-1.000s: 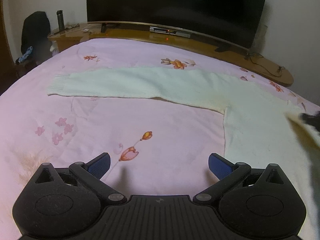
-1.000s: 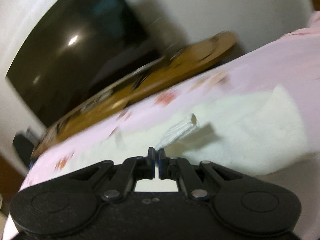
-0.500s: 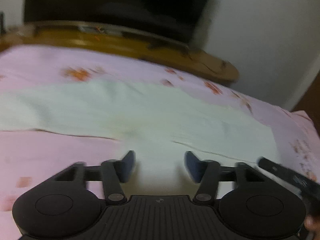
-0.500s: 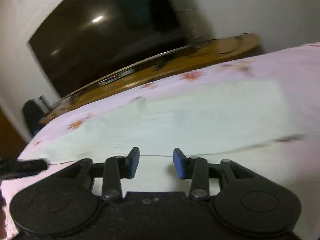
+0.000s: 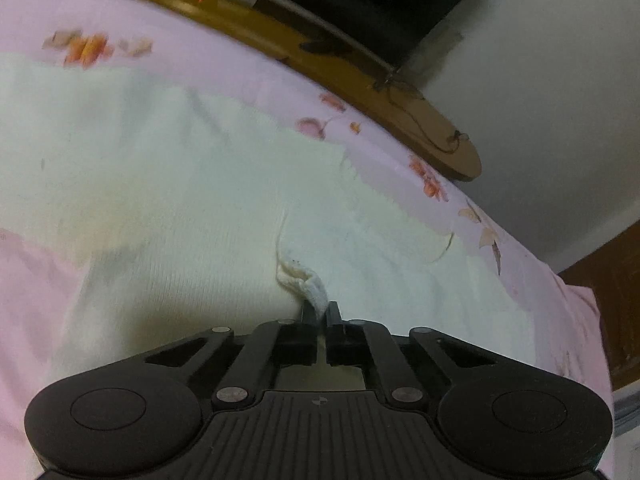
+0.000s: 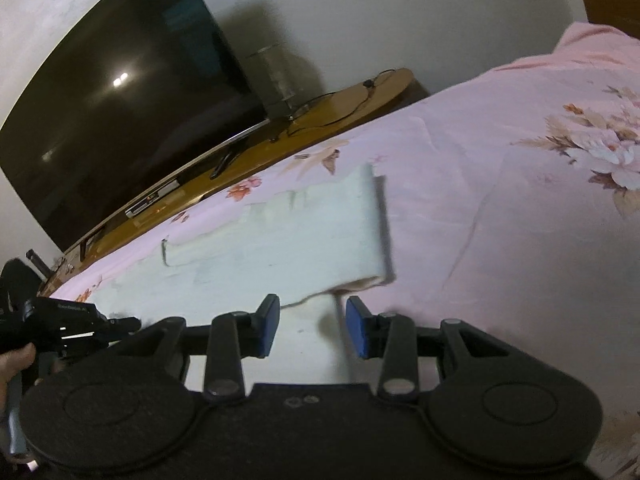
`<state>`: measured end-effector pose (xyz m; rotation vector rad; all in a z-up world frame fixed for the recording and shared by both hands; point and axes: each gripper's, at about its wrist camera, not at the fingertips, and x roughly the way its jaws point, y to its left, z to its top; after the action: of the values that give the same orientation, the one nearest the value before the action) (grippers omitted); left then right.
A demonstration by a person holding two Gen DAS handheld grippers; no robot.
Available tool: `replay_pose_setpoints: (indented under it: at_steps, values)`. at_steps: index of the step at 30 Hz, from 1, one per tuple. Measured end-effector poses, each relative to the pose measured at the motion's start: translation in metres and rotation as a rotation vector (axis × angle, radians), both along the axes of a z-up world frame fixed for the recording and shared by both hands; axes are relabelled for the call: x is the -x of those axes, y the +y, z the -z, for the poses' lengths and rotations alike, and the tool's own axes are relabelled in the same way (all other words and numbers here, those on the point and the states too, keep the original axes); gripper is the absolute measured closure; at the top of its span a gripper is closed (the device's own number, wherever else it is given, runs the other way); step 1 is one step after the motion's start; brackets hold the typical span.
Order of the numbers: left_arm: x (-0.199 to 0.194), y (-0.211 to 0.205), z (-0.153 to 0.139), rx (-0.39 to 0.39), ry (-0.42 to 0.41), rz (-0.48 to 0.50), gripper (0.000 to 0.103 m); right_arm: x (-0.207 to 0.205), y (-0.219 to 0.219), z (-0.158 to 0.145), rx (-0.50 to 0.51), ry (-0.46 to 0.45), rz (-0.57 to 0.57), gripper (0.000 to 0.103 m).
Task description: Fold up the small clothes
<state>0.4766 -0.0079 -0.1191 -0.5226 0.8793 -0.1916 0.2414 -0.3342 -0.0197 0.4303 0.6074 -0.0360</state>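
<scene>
A pale white knit sweater (image 5: pixel 180 184) lies spread on a pink floral bedsheet (image 5: pixel 208 60). My left gripper (image 5: pixel 321 312) is shut on a pinched ridge of the sweater's fabric (image 5: pixel 308 284) near its middle. In the right wrist view the sweater (image 6: pixel 288 248) shows a folded sleeve ending in a cuff (image 6: pixel 374 224). My right gripper (image 6: pixel 312 326) is open, its blue pads (image 6: pixel 270 320) on either side of the sweater's near edge. The left gripper shows at the left edge of the right wrist view (image 6: pixel 68 320).
A large dark TV (image 6: pixel 120 92) stands on a curved wooden stand (image 6: pixel 320 116) behind the bed. Cables (image 5: pixel 424 120) lie on the stand's right end. A white wall is on the right. A dark wooden piece of furniture (image 5: pixel 616 300) is beside the bed.
My left gripper moved right over the sweater and shut on its fabric. My right gripper let go of the sleeve, which now lies folded flat, and opened at the sweater's near edge.
</scene>
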Motion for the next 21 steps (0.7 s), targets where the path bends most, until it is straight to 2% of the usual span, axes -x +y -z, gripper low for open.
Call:
replay_pose_setpoints:
  at_steps: [3, 6, 11, 16, 19, 21]
  values:
    - [0.006, 0.014, -0.019, -0.013, -0.077, -0.015, 0.100, -0.004, -0.009, 0.003, -0.017, 0.012, 0.023, 0.065]
    - [0.012, 0.035, -0.030, -0.077, -0.117, -0.028, 0.100, -0.009, -0.014, 0.007, -0.018, 0.026, 0.022, 0.065]
    - [0.010, 0.075, -0.018, -0.101, -0.072, -0.063, 0.100, -0.023, -0.006, 0.010, -0.004, 0.034, -0.006, 0.065]
    - [0.005, 0.075, -0.004, -0.133, -0.045, -0.033, 0.100, -0.032, -0.004, 0.013, -0.032, 0.029, 0.010, 0.065]
    - [0.007, 0.072, 0.000, -0.152, -0.052, -0.020, 0.100, -0.038, -0.003, 0.013, -0.030, 0.025, 0.015, 0.076]
    - [0.010, 0.072, 0.000, -0.159, -0.059, -0.015, 0.100, -0.046, 0.000, 0.019, -0.004, 0.044, 0.009, 0.089]
